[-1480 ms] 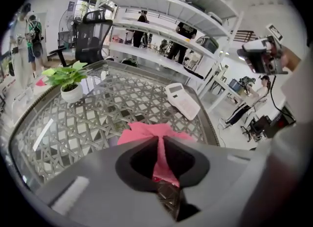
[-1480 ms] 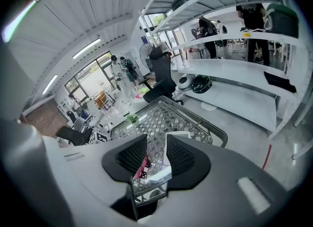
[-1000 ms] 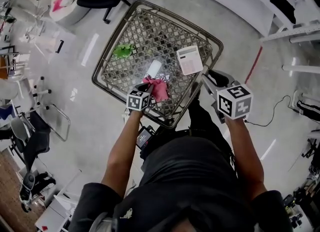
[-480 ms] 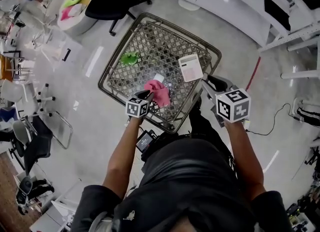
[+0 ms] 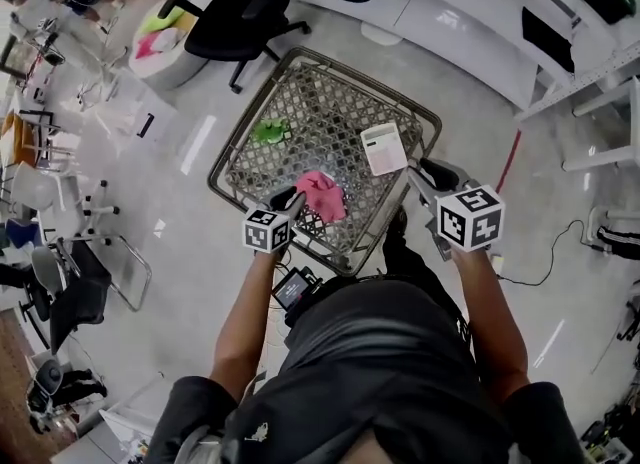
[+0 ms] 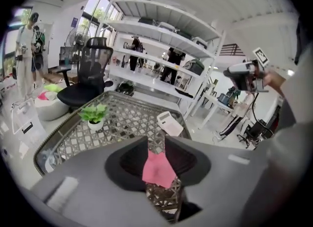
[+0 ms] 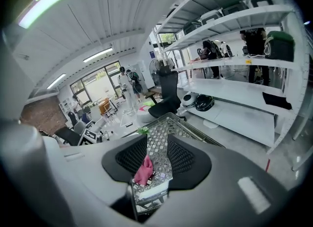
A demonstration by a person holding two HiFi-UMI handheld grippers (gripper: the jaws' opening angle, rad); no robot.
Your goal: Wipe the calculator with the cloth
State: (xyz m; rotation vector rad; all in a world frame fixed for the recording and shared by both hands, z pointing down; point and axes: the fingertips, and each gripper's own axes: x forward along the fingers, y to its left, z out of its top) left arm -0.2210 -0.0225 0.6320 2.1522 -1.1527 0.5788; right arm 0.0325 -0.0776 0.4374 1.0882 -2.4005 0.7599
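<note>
The pink cloth [image 5: 322, 195] lies near the lattice surface's [image 5: 300, 102] near edge, and the calculator [image 5: 383, 148] sits by its right edge. The left tool [image 6: 157, 145] hovers beside the cloth; its jaws have just been opening and pinch nothing. The right tool [image 7: 157, 147] stands spread and empty.

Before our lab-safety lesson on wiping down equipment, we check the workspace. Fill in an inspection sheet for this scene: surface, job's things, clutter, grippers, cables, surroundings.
Surface: lattice table, openwork top with a raised rim.
Job's things: pink cloth lies bunched on the table; calculator lies apart from it, near the right edge.
Clutter: small potted plant on the table.
Grippers: left gripper has its jaws slightly apart, just opening, with the cloth beyond them and not pinched; right gripper is open and empty.
Cables: black cable on the floor at the right.
Surroundings: office chair, white shelving, people behind.
</note>
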